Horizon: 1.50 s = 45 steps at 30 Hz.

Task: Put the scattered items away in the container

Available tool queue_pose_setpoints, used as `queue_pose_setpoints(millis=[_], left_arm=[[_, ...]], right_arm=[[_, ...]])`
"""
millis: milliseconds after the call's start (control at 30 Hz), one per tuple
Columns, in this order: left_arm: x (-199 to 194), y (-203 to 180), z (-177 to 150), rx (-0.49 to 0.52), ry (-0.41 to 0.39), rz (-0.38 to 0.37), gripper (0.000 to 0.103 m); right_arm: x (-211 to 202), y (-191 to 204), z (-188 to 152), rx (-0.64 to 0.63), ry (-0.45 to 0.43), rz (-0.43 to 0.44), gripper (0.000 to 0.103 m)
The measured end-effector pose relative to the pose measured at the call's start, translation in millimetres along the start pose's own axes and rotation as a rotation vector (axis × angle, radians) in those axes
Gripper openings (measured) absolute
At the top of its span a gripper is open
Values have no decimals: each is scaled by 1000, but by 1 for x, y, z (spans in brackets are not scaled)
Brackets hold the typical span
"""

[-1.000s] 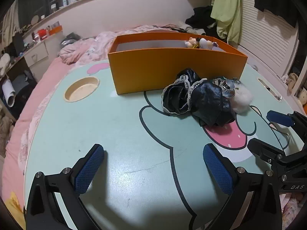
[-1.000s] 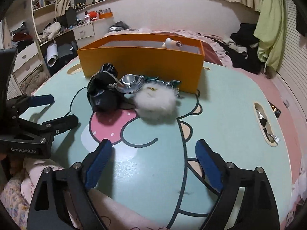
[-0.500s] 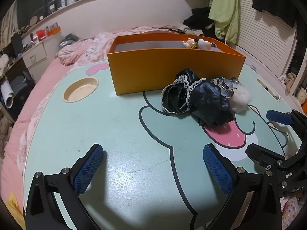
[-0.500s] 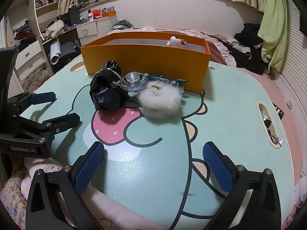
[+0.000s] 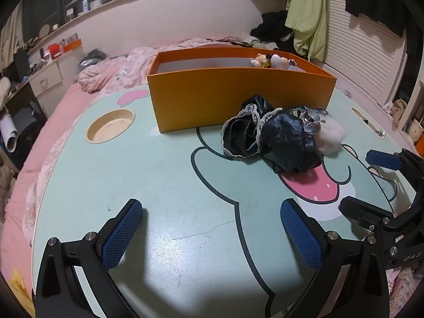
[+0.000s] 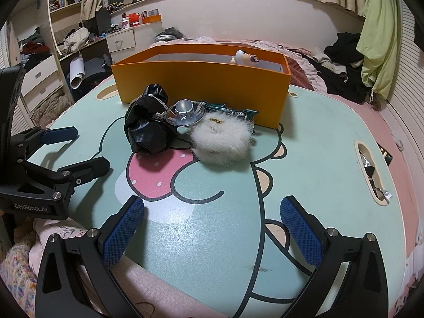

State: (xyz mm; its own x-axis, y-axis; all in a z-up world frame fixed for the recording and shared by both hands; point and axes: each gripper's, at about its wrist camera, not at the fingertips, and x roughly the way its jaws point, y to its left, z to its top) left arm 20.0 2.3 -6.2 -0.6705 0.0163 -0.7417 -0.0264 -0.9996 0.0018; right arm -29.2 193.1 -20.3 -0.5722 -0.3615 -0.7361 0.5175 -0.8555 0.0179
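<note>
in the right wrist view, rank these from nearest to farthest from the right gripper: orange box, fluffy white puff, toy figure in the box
From the right gripper, open over the table:
1. Fluffy white puff, straight ahead on the table.
2. Orange box, behind the puff; its front wall faces the gripper.
3. Toy figure, inside the box near its back right corner.

My left gripper (image 6: 66,148) carries "GenRobot.AI" in white on its near black body; my right gripper (image 5: 371,180) shows only "DAS" at its near edge.
</note>
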Motion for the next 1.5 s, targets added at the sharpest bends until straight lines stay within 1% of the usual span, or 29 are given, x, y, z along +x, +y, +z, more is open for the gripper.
queue_pose_setpoints(millis=[1000,1133,1200,1233,1267,1300,1367,1400,1433,1467,1500], left_arm=[[-1,1,0,0,0,-1,103],[-1,1,0,0,-1,-1,103],[-1,1,0,0,-1,-1,103],[-1,1,0,0,-1,-1,103],[-1,1,0,0,-1,-1,103],[-1,1,0,0,-1,-1,103],[-1,1,0,0,-1,-1,103],[-1,1,0,0,-1,-1,103],[-1,1,0,0,-1,-1,103],[-1,1,0,0,-1,-1,103],[-1,1,0,0,-1,-1,103]], right_arm=[[-2,3,2,0,1,1,102],[-3,7,3,-7,-4,10,102],[-6,8,3,-8,-13,31,102],[-7,7,3,-4,-20,48,101],[-8,6,3,3,-28,62,95],[-11,4,3,13,-39,76,92],[-13,1,3,32,-51,99,80],[-14,-1,4,44,-56,112,77],[-15,-2,5,56,-59,126,69],[-16,-5,7,74,-67,142,64],[-17,-7,11,90,-77,154,63]])
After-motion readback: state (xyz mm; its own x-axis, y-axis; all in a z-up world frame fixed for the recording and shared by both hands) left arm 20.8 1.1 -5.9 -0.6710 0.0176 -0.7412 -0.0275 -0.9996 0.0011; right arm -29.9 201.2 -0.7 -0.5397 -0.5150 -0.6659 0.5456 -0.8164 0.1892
